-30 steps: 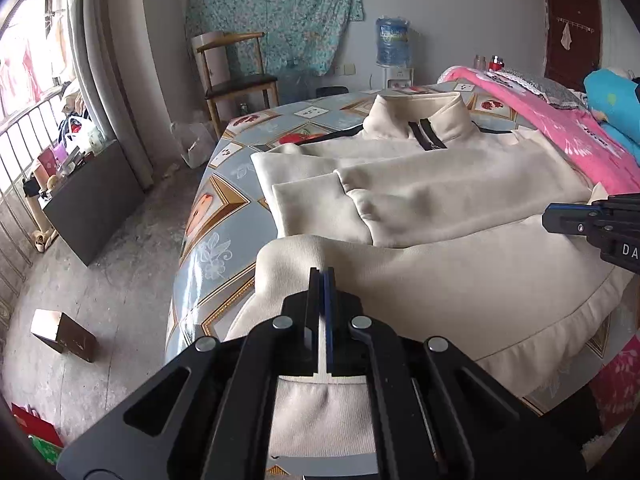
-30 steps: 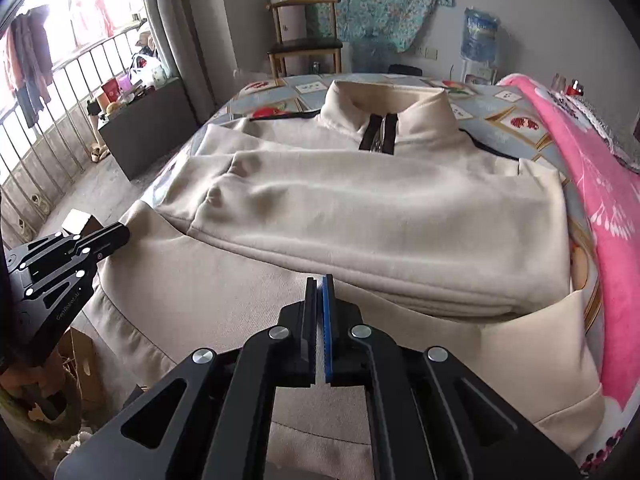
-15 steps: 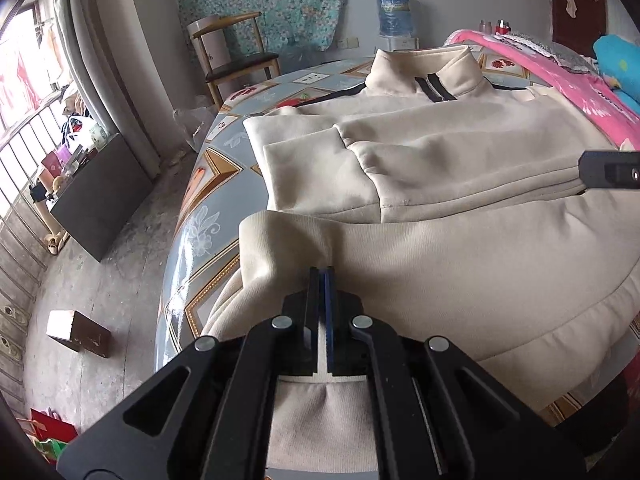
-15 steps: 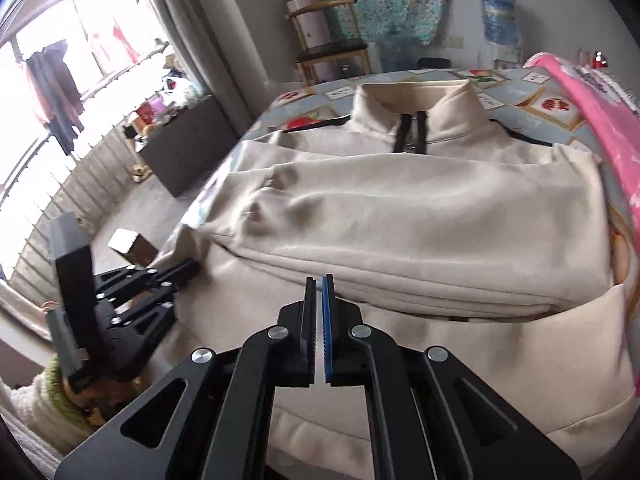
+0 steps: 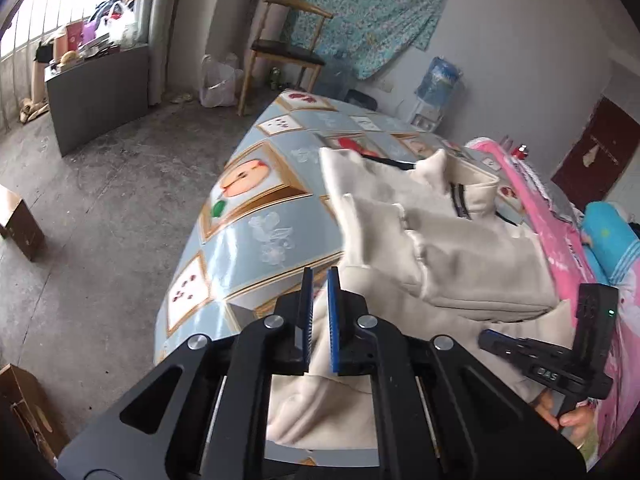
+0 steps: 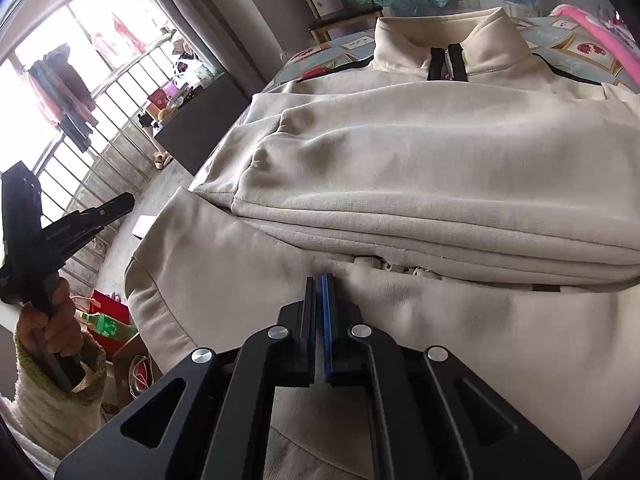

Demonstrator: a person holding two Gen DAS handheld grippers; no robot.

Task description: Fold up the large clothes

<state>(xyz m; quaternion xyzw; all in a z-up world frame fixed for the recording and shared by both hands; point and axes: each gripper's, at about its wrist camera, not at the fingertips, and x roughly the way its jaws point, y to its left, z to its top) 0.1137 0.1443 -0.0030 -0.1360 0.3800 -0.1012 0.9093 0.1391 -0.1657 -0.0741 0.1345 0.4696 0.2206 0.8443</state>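
Note:
A cream zip-collar jacket (image 5: 460,248) lies on the bed with its sleeves folded across the chest (image 6: 420,168). My left gripper (image 5: 319,276) hovers over the jacket's lower left corner by the bed's edge. Its jaws are opening, and the narrow gap shows only cloth lying below, nothing pinched. My right gripper (image 6: 319,280) is shut and empty, low over the jacket's lower front just under the folded sleeves. Each gripper shows in the other's view, the right gripper (image 5: 484,336) at the right and the left gripper (image 6: 128,200) at the left in a person's hand (image 6: 52,328).
The bed cover (image 5: 256,208) is blue with picture squares, and a pink blanket (image 5: 532,200) runs along the far right side. A wooden chair (image 5: 288,48), a dark cabinet (image 5: 100,92) and a cardboard box (image 5: 20,220) stand on the concrete floor to the left.
My left gripper has swung toward the bed's left edge and rolled, and its jaws have parted a little. My right gripper has sunk closer to the jacket and stays shut.

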